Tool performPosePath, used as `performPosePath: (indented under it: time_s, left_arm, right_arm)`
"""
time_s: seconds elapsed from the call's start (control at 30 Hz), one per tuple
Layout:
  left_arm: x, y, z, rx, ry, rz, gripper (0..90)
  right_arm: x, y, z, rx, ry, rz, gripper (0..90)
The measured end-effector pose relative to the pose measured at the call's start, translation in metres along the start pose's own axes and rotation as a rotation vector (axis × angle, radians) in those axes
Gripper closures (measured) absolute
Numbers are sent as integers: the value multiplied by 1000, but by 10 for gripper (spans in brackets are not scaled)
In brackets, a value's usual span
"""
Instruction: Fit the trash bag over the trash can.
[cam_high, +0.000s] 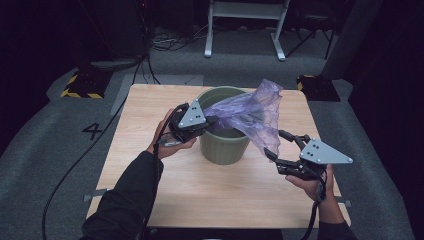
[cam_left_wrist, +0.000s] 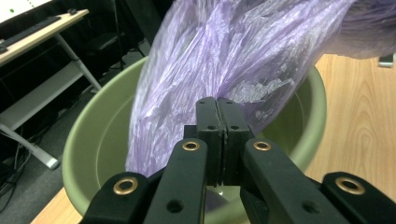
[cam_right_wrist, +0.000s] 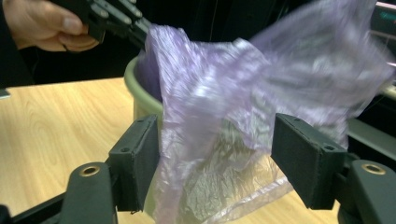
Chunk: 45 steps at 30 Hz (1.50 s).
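Thin translucent purple plastic bag (cam_high: 250, 115) is draped over and partly down inside the round olive-green plastic bin (cam_high: 223, 145), which stands upright near the middle of the light wooden table (cam_high: 165, 190). Left gripper (cam_high: 212, 120) is pinched closed on one edge of the bag at the bin's near-left rim; in the left gripper view its pads (cam_left_wrist: 217, 135) meet with film caught between them and the bag fans up from there. Right gripper (cam_high: 281, 146) sits just right of the bin with its jaws spread wide; in the right gripper view a loose fold of bag hangs between the pads (cam_right_wrist: 299, 156) but neither pad presses on it, so no grip there. The bag looks very light, limp and crinkly (it billows and holds no shape), probably slick, and likely to tear if yanked against the rim. Best hold, as I judge it, is a bunched edge or doubled fold near the mouth, not a single flat layer, which could slide out. The right gripper would want to close on the hanging fold opposite the left's pinch so the mouth can be stretched over the rim. The bin seems stiff yet light, so it could shift or tip if the film is pulled sideways.
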<state>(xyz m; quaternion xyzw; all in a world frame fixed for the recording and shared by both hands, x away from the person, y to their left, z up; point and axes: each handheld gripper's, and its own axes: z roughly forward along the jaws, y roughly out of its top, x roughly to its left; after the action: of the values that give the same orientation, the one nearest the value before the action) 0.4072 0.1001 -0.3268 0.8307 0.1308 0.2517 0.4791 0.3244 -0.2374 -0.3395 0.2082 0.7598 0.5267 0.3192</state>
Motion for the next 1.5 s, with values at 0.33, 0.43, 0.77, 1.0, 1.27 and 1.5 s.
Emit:
performPosePath:
  time_s: [0.33, 0.43, 0.77, 1.0, 1.27, 1.5]
  left_arm:
    - [-3, -14, -10, -12, 8, -120, 539]
    - [-5, -14, -17, -43, -24, -159, 388]
    - [-29, -6, -46, -110, -16, -78, 161]
    - [-57, 13, -35, -108, -79, -33, 204]
    - [-68, 18, -13, -50, -54, -30, 432]
    - [-63, 10, -3, 2, -28, -6, 659]
  right_arm:
    - [23, -4, 23, 25, 87, -110, 845]
    - [28, -5, 28, 29, 97, -118, 856]
    - [43, -5, 36, 16, 98, -163, 880]
    - [55, -7, 43, 31, 119, -194, 878]
    - [62, -10, 47, 45, 151, -204, 864]
    - [63, -13, 45, 40, 159, -197, 838]
